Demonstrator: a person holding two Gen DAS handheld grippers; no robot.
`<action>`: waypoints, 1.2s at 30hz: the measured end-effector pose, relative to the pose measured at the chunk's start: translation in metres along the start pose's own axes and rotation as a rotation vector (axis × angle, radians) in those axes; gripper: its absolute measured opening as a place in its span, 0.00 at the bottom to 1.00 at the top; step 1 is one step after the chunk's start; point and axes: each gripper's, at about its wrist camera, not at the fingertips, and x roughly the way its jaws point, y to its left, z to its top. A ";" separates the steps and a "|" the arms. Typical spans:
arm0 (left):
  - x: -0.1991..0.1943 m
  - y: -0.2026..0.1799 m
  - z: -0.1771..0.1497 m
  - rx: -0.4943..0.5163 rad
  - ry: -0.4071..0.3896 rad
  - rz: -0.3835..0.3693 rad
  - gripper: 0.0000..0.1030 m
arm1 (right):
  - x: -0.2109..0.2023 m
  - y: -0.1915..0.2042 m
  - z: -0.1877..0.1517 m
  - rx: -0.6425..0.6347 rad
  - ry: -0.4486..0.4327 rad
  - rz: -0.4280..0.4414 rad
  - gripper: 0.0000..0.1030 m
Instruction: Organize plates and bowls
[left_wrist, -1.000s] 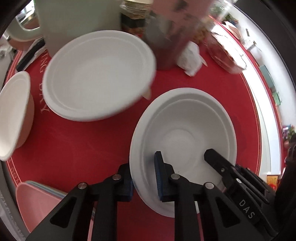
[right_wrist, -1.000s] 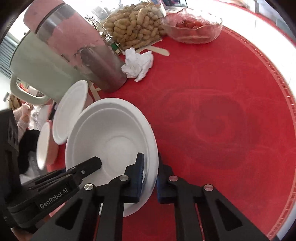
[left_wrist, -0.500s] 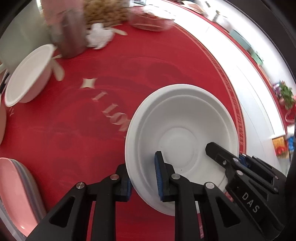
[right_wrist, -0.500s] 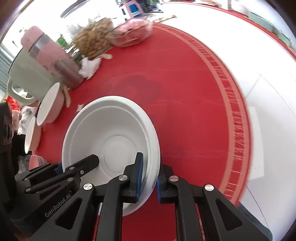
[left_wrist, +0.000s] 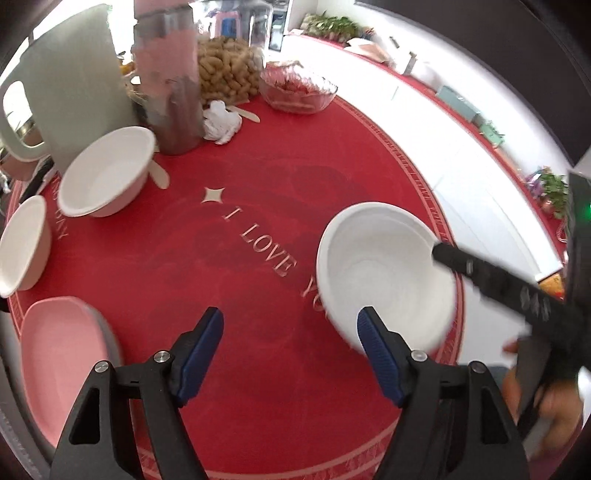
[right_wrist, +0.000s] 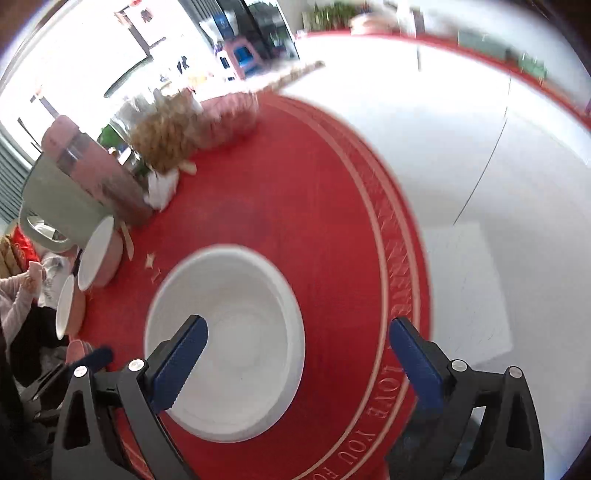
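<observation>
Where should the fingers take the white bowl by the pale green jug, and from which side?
Grip the white bowl by its thin rim, one finger inside and one outside, probably from the open red-cloth side. It sits upright with flared walls, and the pale green jug and a wooden stick crowd the far side.

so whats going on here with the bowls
A person with a gripper in each hand is sorting white bowls on a red tablecloth. Both grippers have just been opening and nothing is between their fingers now: the left gripper and right gripper hang open over the white bowl, which sits near the cloth's edge. Two more white bowls and a pink plate stack wait at the left.
</observation>
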 end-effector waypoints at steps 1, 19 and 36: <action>-0.010 0.005 -0.004 0.012 -0.003 -0.005 0.76 | -0.007 0.002 0.002 0.003 -0.016 -0.009 0.97; -0.074 0.164 0.064 -0.180 -0.150 0.153 0.79 | -0.007 0.178 0.023 -0.192 0.053 0.172 0.97; 0.042 0.241 0.144 -0.255 -0.011 0.333 0.79 | 0.131 0.254 0.054 -0.213 0.164 0.069 0.97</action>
